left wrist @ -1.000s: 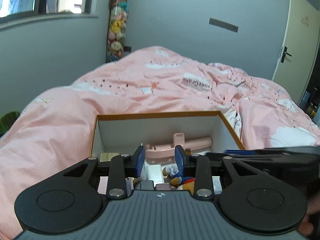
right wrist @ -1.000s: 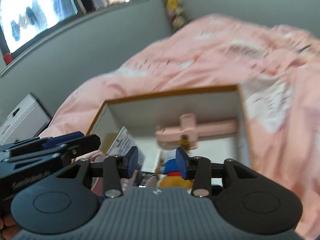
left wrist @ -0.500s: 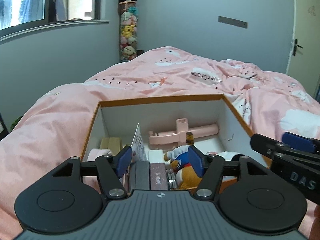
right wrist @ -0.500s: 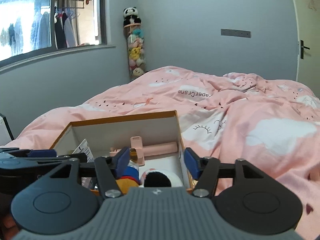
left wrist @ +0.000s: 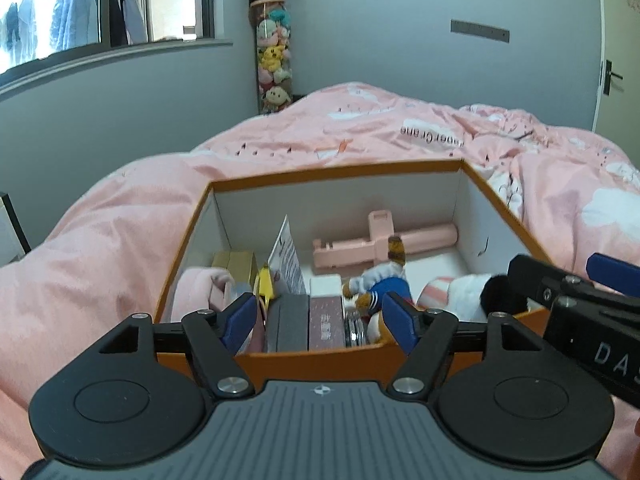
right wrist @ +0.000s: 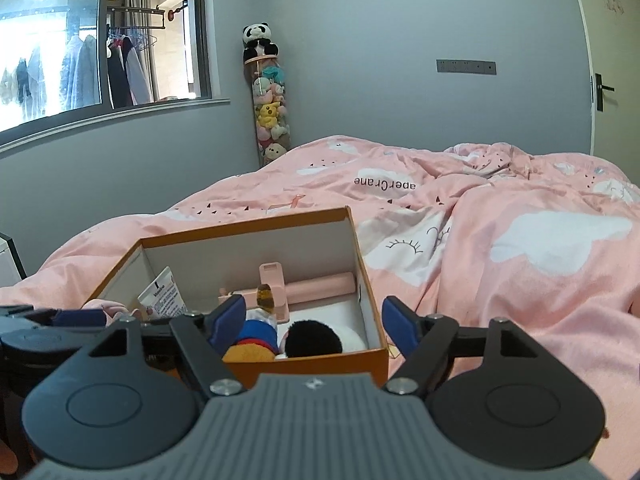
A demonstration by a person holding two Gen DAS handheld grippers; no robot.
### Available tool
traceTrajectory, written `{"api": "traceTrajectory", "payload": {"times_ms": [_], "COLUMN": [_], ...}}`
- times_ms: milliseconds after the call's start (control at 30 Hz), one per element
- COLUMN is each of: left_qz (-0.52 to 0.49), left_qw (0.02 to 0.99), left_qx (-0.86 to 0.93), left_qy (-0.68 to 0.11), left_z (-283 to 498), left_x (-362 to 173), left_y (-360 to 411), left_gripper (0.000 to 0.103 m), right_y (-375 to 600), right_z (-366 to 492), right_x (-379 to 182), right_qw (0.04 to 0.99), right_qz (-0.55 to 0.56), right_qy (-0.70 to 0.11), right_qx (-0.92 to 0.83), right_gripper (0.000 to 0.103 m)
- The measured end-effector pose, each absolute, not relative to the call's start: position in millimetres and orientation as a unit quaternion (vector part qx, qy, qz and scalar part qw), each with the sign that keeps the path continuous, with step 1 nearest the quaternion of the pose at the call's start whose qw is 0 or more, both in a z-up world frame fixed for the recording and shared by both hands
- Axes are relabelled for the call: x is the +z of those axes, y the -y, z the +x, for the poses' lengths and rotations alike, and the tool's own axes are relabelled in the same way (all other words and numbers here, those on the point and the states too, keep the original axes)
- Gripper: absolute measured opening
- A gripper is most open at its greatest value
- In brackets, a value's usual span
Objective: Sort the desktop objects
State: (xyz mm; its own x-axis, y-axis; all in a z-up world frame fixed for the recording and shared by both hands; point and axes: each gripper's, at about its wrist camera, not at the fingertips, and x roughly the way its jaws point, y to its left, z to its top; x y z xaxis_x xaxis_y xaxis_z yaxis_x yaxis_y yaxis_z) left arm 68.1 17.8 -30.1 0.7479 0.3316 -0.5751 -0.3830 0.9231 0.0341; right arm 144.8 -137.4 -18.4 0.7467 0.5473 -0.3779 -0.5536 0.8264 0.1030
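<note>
An orange cardboard box (left wrist: 496, 204) with white inner walls sits on a bed covered by a pink duvet (left wrist: 100, 248), printed with white clouds. Both claws hang just in front of the box's near edge, each spread wide with nothing between its blue pads.

The left claw (left wrist: 320, 318) faces the near-left part of the box; the right claw (right wrist: 312, 320) faces the near-right corner, and its black frame shows at the right edge of the left wrist view.

Inside the box, a pink handheld device (left wrist: 384, 240) with a long barrel lies along the far wall. A plush toy (left wrist: 378, 284) in a white and blue outfit lies in front of it, toward the middle. At the near-right corner rests a white plush with a black fuzzy patch (right wrist: 316, 340), beside a pink-striped piece. A white tube (right wrist: 162, 294) with printed text leans upright left of centre. A tan small box (left wrist: 236, 266) stands at the far left, with a pink cloth (left wrist: 200, 292) in front of it and a yellow item (left wrist: 264, 284) just beside. A dark grey case (left wrist: 292, 322) and a mauve box (left wrist: 326, 322) stand side by side against the near wall.

A tall column of stuffed animals (right wrist: 270, 116), topped by a panda, stands in the room's corner next to a window (right wrist: 52, 52).
</note>
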Motion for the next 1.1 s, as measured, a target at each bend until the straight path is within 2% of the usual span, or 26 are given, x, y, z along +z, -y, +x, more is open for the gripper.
{"api": "traceTrajectory", "payload": {"times_ms": [167, 433, 633, 1100], "left_qz": [-0.049, -0.063, -0.060, -0.064], "left_qw": [0.934, 0.935, 0.933, 0.931], "left_qx": [0.196, 0.204, 0.217, 0.220], "left_qy": [-0.295, -0.282, -0.280, -0.284], "left_z": [66, 64, 66, 67], "left_x": [-37, -44, -46, -46], "left_y": [-18, -21, -22, -23], "left_gripper": [0.082, 0.089, 0.090, 0.091], "right_y": [136, 136, 135, 134], "right_z": [146, 151, 153, 154], "right_x": [-27, -36, -41, -42], "right_qw": [0.933, 0.931, 0.930, 0.929], "right_qz": [-0.008, -0.006, -0.008, -0.007], "right_qy": [-0.207, -0.223, -0.236, -0.241], "right_qx": [0.293, 0.289, 0.281, 0.280], "right_gripper": [0.077, 0.083, 0.088, 0.089]}}
